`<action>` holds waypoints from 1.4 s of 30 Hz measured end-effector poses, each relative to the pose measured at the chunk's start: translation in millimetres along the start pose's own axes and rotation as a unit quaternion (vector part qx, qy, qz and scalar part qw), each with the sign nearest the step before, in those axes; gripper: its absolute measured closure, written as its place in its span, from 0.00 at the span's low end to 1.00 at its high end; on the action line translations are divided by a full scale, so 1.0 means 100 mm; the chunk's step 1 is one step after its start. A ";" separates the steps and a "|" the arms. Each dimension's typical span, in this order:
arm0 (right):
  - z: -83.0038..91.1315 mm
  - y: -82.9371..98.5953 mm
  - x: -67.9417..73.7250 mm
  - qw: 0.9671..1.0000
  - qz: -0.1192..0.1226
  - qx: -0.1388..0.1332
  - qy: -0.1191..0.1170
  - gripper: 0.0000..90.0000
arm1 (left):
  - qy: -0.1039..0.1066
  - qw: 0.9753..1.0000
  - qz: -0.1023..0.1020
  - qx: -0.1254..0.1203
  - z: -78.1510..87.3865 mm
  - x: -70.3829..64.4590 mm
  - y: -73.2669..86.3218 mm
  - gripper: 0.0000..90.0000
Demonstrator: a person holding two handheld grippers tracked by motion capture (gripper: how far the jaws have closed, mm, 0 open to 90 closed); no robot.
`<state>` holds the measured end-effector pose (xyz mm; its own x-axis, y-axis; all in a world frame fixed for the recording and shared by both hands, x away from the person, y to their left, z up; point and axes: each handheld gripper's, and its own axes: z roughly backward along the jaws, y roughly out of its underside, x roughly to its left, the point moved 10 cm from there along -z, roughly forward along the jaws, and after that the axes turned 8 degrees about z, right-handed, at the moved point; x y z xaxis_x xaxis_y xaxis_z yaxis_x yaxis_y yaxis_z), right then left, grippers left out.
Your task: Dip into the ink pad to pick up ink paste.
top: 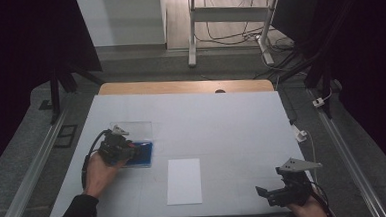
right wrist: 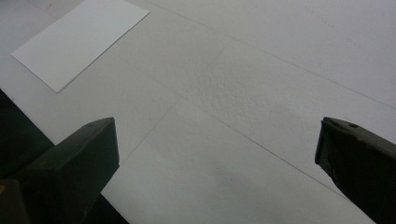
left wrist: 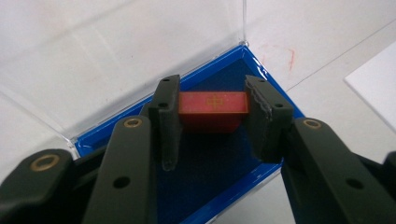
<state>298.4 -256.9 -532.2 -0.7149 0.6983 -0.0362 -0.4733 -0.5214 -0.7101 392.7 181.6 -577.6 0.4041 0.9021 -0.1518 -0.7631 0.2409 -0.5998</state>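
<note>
A blue-lined box (left wrist: 275, 91) lies on the white table, its clear lid (left wrist: 116, 56) swung open behind it. Inside, a red block (left wrist: 210, 117) with a small gold mark on top stands between my left gripper's jaws. The left gripper (left wrist: 213, 99) is shut on the block, one pad against each end. In the high view this gripper (top: 139, 151) sits over the box (top: 144, 161) at the table's left. My right gripper (top: 262, 192) hovers low near the front right corner. It (right wrist: 217, 140) is open, with bare table between its jaws.
A white sheet of paper (top: 184, 180) lies flat at the front middle, also visible from the right gripper (right wrist: 79, 42). The table (top: 222, 122) ends in a wooden strip (top: 185, 86) at the far side. A white desk frame (top: 192, 33) and floor cables stand beyond.
</note>
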 end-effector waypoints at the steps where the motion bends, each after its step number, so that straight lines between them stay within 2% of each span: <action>1: 0.00 0.00 0.00 1.000 0.000 0.000 0.000 0.00 | 0.002 1.000 0.002 0.001 0.00 0.00 0.00 0.65; 4: 0.00 0.00 0.00 1.000 -0.001 0.000 0.000 0.00 | -0.003 1.000 -0.009 0.007 0.02 0.00 -0.01 0.65; 6: 0.00 0.00 0.00 1.000 0.000 -0.001 0.000 0.00 | -0.004 1.000 -0.011 -0.001 0.06 -0.01 -0.04 0.65; 10: 0.00 0.00 0.00 1.000 0.000 -0.002 0.000 0.00 | 0.001 1.000 -0.006 -0.018 0.16 -0.01 -0.07 0.65; 13: 0.00 0.00 0.00 1.000 0.000 -0.003 0.000 0.00 | 0.000 1.000 -0.007 -0.013 0.18 0.00 -0.03 0.65; 21: 0.01 0.00 0.00 1.000 0.002 -0.002 0.001 0.00 | -0.002 1.000 0.003 0.001 0.18 0.07 0.07 0.65; 34: 0.00 0.00 0.00 1.000 0.002 0.000 0.000 0.00 | 0.008 1.000 0.010 0.010 0.13 0.05 0.10 0.65; 42: 0.00 0.00 0.00 1.000 0.003 0.001 0.000 0.00 | 0.005 1.000 0.016 0.012 0.10 0.05 0.11 0.65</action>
<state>298.0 -257.1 -532.2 -0.7181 0.6948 -0.0405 -0.4700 -0.5271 -0.7081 381.0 192.6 -577.0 0.3839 0.9059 -0.1790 -0.7876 0.2200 -0.5756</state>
